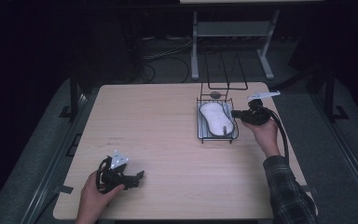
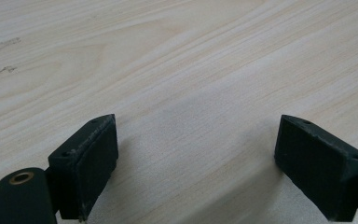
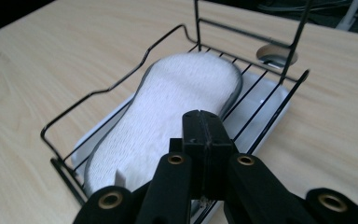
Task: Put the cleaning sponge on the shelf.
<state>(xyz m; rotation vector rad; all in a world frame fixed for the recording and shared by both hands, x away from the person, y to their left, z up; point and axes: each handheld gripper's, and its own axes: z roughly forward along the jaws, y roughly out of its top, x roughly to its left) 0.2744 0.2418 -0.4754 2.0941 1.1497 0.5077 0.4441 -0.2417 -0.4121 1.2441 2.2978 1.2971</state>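
One sponge (image 3: 168,102) under right gripper (image 3: 205,126)

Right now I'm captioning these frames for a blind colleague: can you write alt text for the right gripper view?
The right gripper, jaws shut together, hangs over the near edge of a black wire rack on a pale wooden table. A white sponge-like pad with a grey rim lies flat in the rack, just beyond the jaws.

The right claw (image 1: 233,113) hovers at the wire rack (image 1: 199,122) holding a white sponge (image 1: 216,118).
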